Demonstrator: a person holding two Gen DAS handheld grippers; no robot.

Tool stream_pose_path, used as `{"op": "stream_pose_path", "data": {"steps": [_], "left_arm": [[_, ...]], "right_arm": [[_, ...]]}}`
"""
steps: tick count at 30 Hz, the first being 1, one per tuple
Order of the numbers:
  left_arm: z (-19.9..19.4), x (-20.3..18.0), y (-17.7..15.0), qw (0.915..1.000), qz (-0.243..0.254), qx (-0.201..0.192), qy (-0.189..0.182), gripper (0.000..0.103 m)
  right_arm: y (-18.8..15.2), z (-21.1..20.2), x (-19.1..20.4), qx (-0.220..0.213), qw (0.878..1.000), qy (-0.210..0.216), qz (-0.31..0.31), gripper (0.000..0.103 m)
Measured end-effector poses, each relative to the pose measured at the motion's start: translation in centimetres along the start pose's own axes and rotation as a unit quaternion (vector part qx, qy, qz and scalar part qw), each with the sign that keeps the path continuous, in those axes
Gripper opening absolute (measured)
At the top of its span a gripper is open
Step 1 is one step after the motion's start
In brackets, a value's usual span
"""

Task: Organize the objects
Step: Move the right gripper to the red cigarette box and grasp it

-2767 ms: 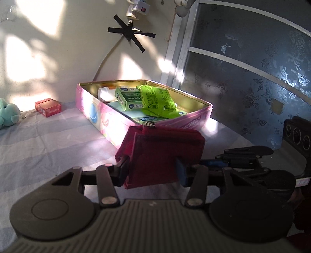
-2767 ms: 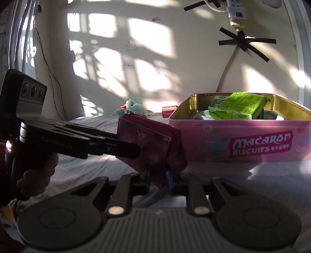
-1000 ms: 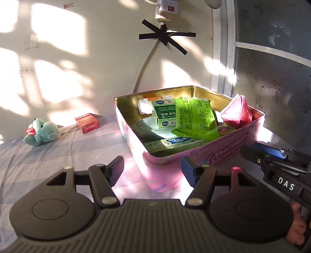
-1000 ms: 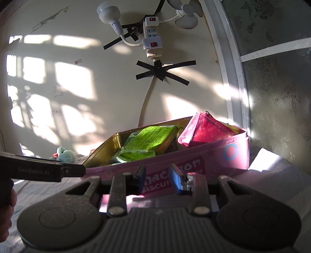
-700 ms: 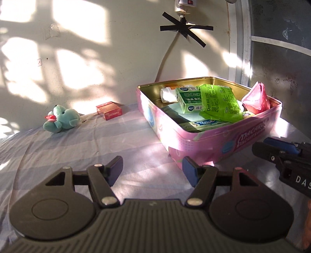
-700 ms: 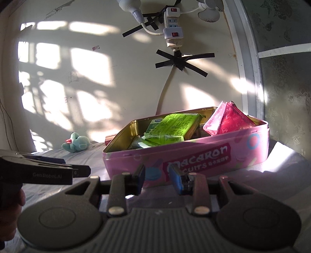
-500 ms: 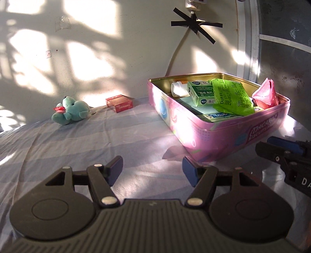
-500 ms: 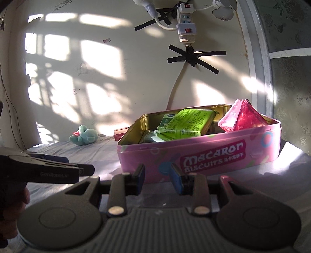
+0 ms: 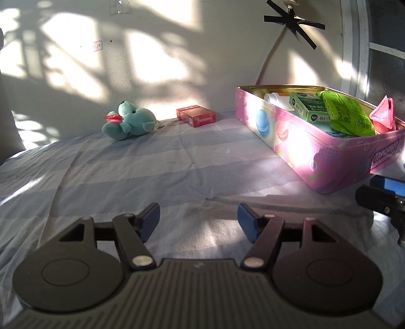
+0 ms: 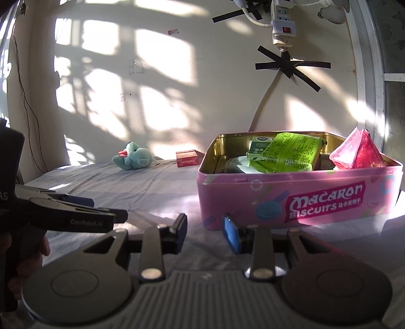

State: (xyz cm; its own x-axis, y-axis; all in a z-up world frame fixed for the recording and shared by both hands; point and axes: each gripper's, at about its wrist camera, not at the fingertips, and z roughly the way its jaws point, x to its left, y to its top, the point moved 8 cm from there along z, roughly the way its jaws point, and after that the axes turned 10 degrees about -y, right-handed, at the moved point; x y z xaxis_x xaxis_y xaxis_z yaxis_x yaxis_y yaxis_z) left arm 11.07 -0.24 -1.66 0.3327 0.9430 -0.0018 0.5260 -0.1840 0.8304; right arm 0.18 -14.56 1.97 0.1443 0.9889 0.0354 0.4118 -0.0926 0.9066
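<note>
A pink Macaron Biscuits tin (image 9: 329,162) (image 10: 303,200) stands open on the striped bedsheet. It holds a red pouch (image 9: 384,114) (image 10: 357,151), a green packet (image 9: 346,114) (image 10: 288,151), a green box (image 9: 306,106) and a white bottle (image 9: 272,97). A teal plush toy (image 9: 129,124) (image 10: 133,159) and a red box (image 9: 196,116) (image 10: 188,158) lie by the wall. My left gripper (image 9: 198,221) is open and empty over the sheet. My right gripper (image 10: 205,231) is open and empty in front of the tin.
The wall behind carries a power strip (image 10: 282,24) and a cable taped with black crosses (image 9: 293,21). A dark patterned panel (image 9: 387,48) stands to the right of the tin. The other gripper shows in each view, the right one (image 9: 382,197) and the left one (image 10: 68,215).
The red pouch went from both grippers into the tin's right end. Both grippers have let go and drawn back to the left; the left view has swung toward the plush toy.
</note>
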Motion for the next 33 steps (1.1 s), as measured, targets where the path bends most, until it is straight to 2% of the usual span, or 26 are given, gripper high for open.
{"op": "stream_pose_path", "data": {"steps": [6, 10, 15, 16, 18, 20, 23, 28, 31, 33], "left_arm": [[0.4, 2.4, -0.3, 0.9998, 0.004, 0.001, 0.018, 0.07], [0.7, 4.9, 0.2, 0.999, 0.005, -0.006, 0.043, 0.07], [1.3, 9.9, 1.1, 0.9939, 0.0, -0.03, 0.106, 0.07], [1.5, 10.7, 0.9, 0.9932, -0.01, -0.028, 0.113, 0.07], [1.8, 12.7, 0.6, 0.993, -0.081, -0.018, 0.084, 0.07], [1.6, 13.8, 0.5, 0.9897, -0.119, -0.027, 0.076, 0.07], [1.4, 13.8, 0.4, 0.9885, -0.132, -0.034, 0.066, 0.07], [2.0, 13.4, 0.5, 0.9901, -0.128, -0.025, 0.052, 0.07], [2.4, 13.7, 0.3, 0.989, -0.141, -0.013, 0.042, 0.071], [2.5, 13.9, 0.3, 0.9885, -0.146, -0.013, 0.036, 0.076]], "right_arm": [[0.1, 0.8, 1.9, 0.01, 1.0, 0.013, -0.019, 0.032], [1.3, 1.8, 4.1, 0.009, 0.999, 0.034, -0.038, 0.032], [2.8, 4.6, 7.4, 0.022, 0.996, 0.063, -0.058, 0.033], [3.3, 5.4, 8.2, 0.024, 0.996, 0.068, -0.06, 0.033], [4.3, 7.0, 9.5, 0.027, 0.995, 0.072, -0.065, 0.038], [5.7, 9.7, 11.2, 0.03, 0.995, 0.07, -0.07, 0.039], [7.8, 14.3, 13.2, 0.037, 0.995, 0.052, -0.075, 0.043], [10.1, 23.2, 15.5, 0.037, 0.992, -0.022, -0.12, 0.053], [10.8, 27.7, 15.1, 0.055, 0.989, -0.067, -0.124, 0.058], [10.9, 30.0, 14.4, 0.072, 0.987, -0.089, -0.113, 0.06]]}}
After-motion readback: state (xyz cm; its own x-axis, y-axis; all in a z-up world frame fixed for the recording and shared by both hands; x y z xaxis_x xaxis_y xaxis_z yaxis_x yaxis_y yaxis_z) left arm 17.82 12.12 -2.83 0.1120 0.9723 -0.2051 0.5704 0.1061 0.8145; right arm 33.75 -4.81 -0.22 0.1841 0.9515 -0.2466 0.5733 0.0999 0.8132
